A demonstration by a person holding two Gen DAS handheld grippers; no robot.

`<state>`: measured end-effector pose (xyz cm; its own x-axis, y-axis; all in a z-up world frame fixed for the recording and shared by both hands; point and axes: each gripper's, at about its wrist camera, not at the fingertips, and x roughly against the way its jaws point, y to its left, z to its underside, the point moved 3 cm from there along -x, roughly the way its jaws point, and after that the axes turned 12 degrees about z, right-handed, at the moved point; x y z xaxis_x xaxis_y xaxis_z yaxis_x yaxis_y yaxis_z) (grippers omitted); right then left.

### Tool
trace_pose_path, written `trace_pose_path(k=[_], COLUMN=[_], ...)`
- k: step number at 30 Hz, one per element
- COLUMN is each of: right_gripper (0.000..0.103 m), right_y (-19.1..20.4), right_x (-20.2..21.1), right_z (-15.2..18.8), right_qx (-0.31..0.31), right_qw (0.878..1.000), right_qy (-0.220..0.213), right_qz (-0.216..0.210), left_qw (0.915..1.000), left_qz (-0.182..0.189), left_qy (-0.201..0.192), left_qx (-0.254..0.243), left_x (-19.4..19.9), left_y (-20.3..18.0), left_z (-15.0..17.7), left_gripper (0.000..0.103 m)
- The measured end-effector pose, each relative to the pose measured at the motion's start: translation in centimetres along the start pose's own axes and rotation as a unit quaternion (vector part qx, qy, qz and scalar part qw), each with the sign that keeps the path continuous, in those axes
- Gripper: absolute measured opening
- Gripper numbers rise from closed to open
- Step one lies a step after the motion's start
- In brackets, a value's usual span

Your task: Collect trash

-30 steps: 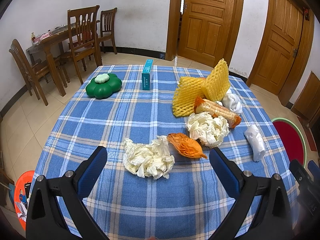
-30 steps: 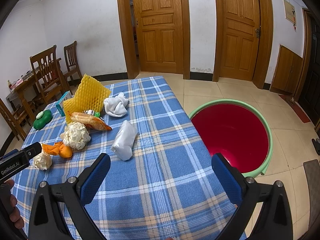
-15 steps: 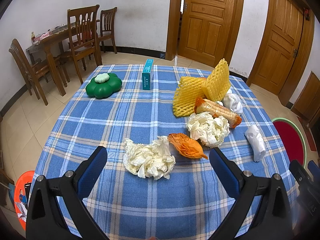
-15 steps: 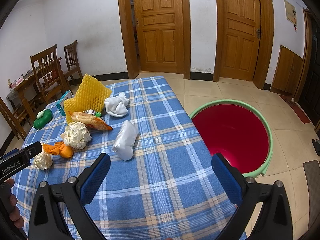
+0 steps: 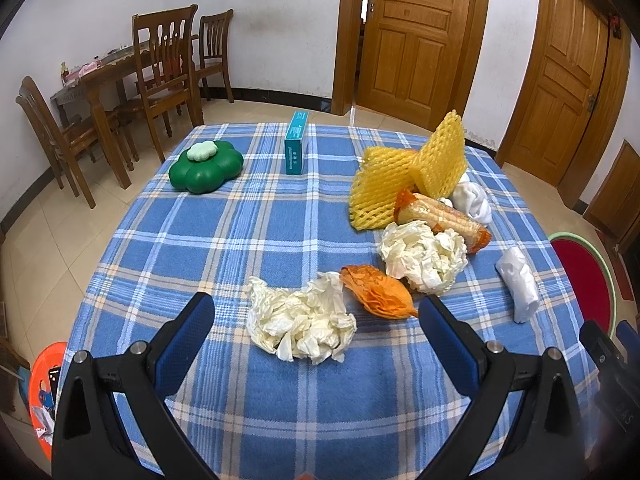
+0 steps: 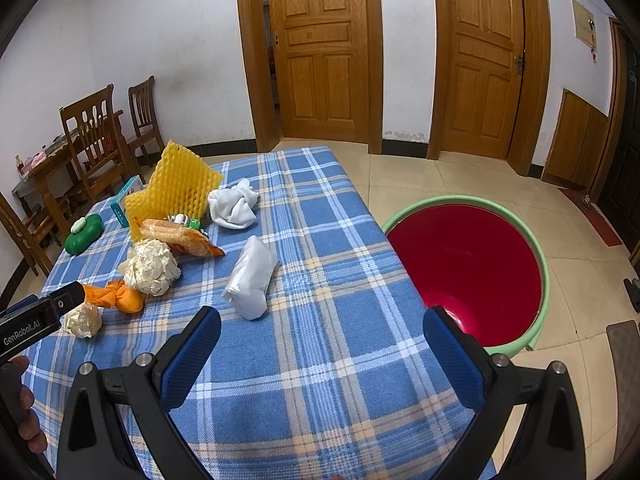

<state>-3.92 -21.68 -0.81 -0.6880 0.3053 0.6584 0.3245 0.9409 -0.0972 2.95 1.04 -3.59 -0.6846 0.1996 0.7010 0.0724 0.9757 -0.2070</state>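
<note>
Trash lies on a blue plaid tablecloth. A crumpled white tissue sits just ahead of my open left gripper, between the lines of its fingers. Beyond it lie an orange wrapper, a second paper ball, a snack packet, yellow foam netting, a white cloth and a white bag. My right gripper hangs open over the table's near right part, the white bag slightly ahead to its left. A red basin with a green rim stands on the floor to the right.
A green flower-shaped box and a teal carton stand at the table's far side. Wooden chairs and a dining table are at back left. An orange bin sits on the floor at left. Doors line the back wall.
Almost nothing differs: both grippers stay open and in place, and every item on the table lies where it was.
</note>
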Motion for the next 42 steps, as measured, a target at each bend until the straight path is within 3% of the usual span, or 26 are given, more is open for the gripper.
trace_pose_path(k=[20,34,37,42], right_gripper=[0.103,0.103,0.102,0.078], right_y=[1.9,6.0,6.5,7.0], right_x=[-3.0,-6.1,-6.9,-8.1], right_z=[-1.0,-2.6,-2.7,-2.5], right_qx=[0.021,0.06,0.063,0.07], right_qw=[0.999,0.995,0.994,0.992], right_qy=[0.034,0.058,0.065,0.081], right_qz=[-0.012,-0.056,-0.064,-0.072], left_qw=[0.9994,0.9953,0.9944,0.9928], left_qz=[-0.011,-0.036,-0.04,-0.025], left_qy=[0.015,0.012,0.011,0.018], left_qx=[0.03,0.089,0.097,0.116], left_x=[-1.9,-2.3,-2.4,-2.6], left_y=[3.1,9.3,10.2,11.2], left_z=[-1.0,-1.9,-2.1,-2.0], left_gripper=[0.101,0.101,0.097,0.092])
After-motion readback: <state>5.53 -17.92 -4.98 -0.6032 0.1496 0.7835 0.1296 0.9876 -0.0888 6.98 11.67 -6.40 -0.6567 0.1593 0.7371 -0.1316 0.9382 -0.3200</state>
